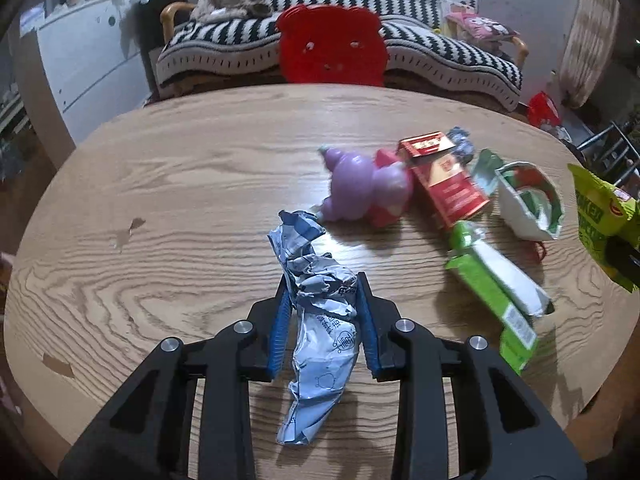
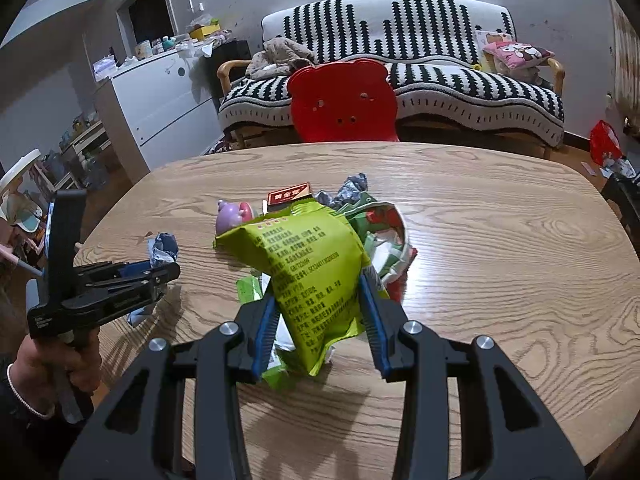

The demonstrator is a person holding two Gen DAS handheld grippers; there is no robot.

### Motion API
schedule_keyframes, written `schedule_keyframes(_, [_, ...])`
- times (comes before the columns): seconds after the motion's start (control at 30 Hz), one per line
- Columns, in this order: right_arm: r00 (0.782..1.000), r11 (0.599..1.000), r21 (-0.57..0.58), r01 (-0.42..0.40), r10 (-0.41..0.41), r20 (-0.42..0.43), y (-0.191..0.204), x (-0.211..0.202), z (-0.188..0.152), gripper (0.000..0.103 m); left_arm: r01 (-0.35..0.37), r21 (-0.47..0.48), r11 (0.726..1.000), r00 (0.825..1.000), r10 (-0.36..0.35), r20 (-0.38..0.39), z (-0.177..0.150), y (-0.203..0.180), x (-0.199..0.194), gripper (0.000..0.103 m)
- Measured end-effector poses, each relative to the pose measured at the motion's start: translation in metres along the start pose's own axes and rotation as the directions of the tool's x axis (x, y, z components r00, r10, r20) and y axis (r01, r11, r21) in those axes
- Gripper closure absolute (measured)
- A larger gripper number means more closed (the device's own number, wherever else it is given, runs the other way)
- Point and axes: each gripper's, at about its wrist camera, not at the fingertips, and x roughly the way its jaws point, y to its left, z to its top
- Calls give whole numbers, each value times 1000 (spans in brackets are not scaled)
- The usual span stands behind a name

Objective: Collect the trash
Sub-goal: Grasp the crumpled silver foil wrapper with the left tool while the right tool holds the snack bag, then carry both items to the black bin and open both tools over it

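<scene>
The left hand-held gripper [image 1: 323,300] pinches a crumpled blue-and-white wrapper [image 1: 316,320] between its blue pads [image 1: 280,320], w/ the wrapper's lower end hanging toward the camera and its upper end sticking out past the fingertips, over the wooden counter [image 1: 180,200]. The right hand-held gripper [image 2: 318,312] is clamped on a lime-green snack bag [image 2: 308,264], printed side facing the camera, and the bag is held above the pile of trash on the counter [image 2: 500,240]. In the left wrist view the same green bag [image 1: 604,216] shows at the far right edge. The rest of the trash lies right of center on the counter: a red carton [image 1: 448,184] w/ its flap open, a torn white-and-green paper bag [image 1: 528,204] just beside it, and a green-and-white box [image 1: 500,292] nearer the camera (blurred, so print can't be read). A purple and pink toy figure [image 1: 364,188] lies on its side touching the red carton. A small grey crumpled scrap [image 1: 460,140] sits behind the carton. In the right wrist view the left hand-held gripper [image 2: 156,272] appears at the left, gripped by the person's hand [image 2: 76,360], w/ the blue wrapper [image 2: 164,246] poking out past it. Beyond the counter stand a red bear-shaped chair [image 2: 344,104] and a black-and-white striped sofa [image 2: 440,80].
</scene>
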Motion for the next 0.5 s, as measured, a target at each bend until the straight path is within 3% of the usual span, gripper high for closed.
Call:
schedule_keyframes(0.27, [998, 998, 31, 54, -55, 33, -31, -40, -13, 64, 74, 89, 993, 994, -80, 72, -3, -55, -33, 73])
schedule_keyframes(0.5, [988, 986, 95, 134, -140, 58, -84, -92, -38, 64, 188, 209, 960, 965, -220, 140, -6, -139, -59, 73])
